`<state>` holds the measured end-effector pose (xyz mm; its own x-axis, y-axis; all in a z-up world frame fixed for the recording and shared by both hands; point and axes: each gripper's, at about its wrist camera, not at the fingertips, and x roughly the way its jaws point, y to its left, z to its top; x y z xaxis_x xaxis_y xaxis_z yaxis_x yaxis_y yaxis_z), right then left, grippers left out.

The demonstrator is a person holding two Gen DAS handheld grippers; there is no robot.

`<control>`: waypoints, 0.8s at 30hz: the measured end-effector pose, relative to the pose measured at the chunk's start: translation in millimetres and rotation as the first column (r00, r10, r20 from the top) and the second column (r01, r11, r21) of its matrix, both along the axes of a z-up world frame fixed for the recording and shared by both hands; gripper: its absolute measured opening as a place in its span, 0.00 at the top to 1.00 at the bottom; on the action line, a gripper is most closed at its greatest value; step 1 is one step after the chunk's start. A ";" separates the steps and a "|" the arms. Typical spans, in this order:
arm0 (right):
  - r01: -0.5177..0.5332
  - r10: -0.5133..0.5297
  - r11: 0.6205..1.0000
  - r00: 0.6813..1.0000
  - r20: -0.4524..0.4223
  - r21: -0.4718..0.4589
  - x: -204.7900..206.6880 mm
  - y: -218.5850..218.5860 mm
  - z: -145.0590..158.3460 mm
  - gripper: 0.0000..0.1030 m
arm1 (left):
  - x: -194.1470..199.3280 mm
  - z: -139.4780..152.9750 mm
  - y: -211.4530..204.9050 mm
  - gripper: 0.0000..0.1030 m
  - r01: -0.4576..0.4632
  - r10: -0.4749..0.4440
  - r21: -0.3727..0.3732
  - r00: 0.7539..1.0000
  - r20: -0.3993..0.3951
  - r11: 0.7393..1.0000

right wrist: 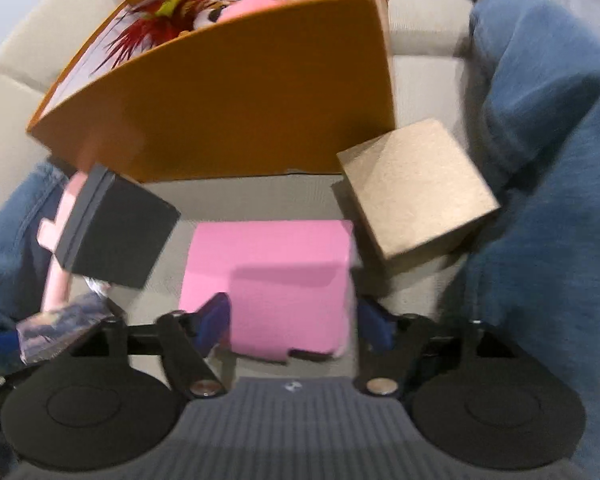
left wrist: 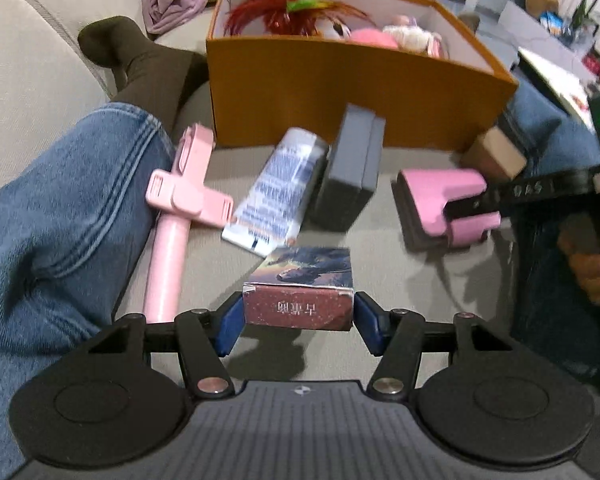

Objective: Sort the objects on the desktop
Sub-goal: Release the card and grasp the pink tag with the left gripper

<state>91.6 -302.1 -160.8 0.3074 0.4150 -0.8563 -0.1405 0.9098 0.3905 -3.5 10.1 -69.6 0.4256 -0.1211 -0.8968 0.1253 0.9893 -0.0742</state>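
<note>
My left gripper point(left wrist: 298, 322) is shut on a small maroon box point(left wrist: 300, 300) with a picture on top; both blue pads press its sides just above the grey cushion. My right gripper point(right wrist: 294, 320) stands open around a flat pink box point(right wrist: 272, 280) that lies on the cushion, and its pads point(right wrist: 214, 316) sit just clear of the box's edges. In the left wrist view the same pink box point(left wrist: 436, 196) lies at the right with a black finger point(left wrist: 540, 190) over it. An orange storage box point(left wrist: 340, 92) holding soft toys stands behind.
A dark grey box point(left wrist: 350, 176), a white and blue tube point(left wrist: 276, 188) and a pink stick-shaped holder point(left wrist: 180, 200) lie in front of the orange box. A brown cardboard cube point(right wrist: 416, 188) sits by the pink box. A person's legs in jeans point(left wrist: 60, 220) flank the space.
</note>
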 end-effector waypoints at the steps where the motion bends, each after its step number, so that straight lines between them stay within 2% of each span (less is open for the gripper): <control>1: 0.009 -0.009 1.000 1.000 -0.008 0.008 1.4 -0.5 -0.8 0.25 | 1.3 1.4 0.2 0.35 -0.006 0.006 -0.011 1.000 0.012 1.000; 5: 0.024 -0.024 1.000 1.000 0.017 0.019 -2.7 -4.4 0.9 0.37 | 9.5 -0.7 -7.1 0.35 -0.019 0.021 -0.034 0.998 0.066 0.999; 7: 0.040 -0.042 0.998 0.999 0.032 0.050 -6.3 -10.0 4.6 0.56 | 23.8 -20.7 -36.7 0.36 -0.015 0.017 -0.027 0.997 0.080 1.000; 9: 0.046 -0.050 0.996 0.998 0.048 0.075 -11.4 -12.5 9.9 0.67 | 26.0 -20.2 -40.7 0.36 -0.017 0.019 -0.025 0.997 0.078 1.000; 13: -0.008 0.003 1.000 0.983 0.184 0.028 -31.2 -0.1 39.6 0.80 | 31.9 -18.9 -39.2 0.36 -0.047 0.053 -0.114 0.998 0.046 0.992; 15: -0.055 0.043 0.998 0.971 0.236 0.043 -39.2 3.9 57.0 0.83 | 34.5 -19.7 -40.0 0.36 -0.059 0.066 -0.144 0.997 0.041 0.988; 17: -0.121 0.104 0.992 0.955 0.278 0.045 -48.6 11.9 69.1 0.84 | 34.4 -19.8 -49.0 0.36 -0.019 0.027 -0.100 0.997 0.073 0.995; 19: -0.186 0.177 0.982 0.928 0.327 -0.004 -56.8 26.9 75.6 0.84 | 34.1 -20.5 -59.0 0.36 0.041 -0.036 -0.055 0.995 0.093 0.998; 21: -0.211 0.220 0.975 0.907 0.360 -0.064 -60.5 37.8 77.1 0.81 | 34.9 -21.8 -64.9 0.36 0.089 -0.083 -0.061 0.992 0.091 0.994; 22: -0.223 0.232 0.972 0.906 0.353 -0.068 -59.5 40.8 76.4 0.77 | 35.3 -22.3 -67.3 0.36 0.109 -0.103 -0.072 0.991 0.090 0.991; 24: -0.242 0.236 0.970 0.923 0.305 -0.016 -53.9 42.2 70.0 0.75 | 35.2 -22.7 -72.0 0.36 0.131 -0.123 -0.064 0.986 0.113 0.989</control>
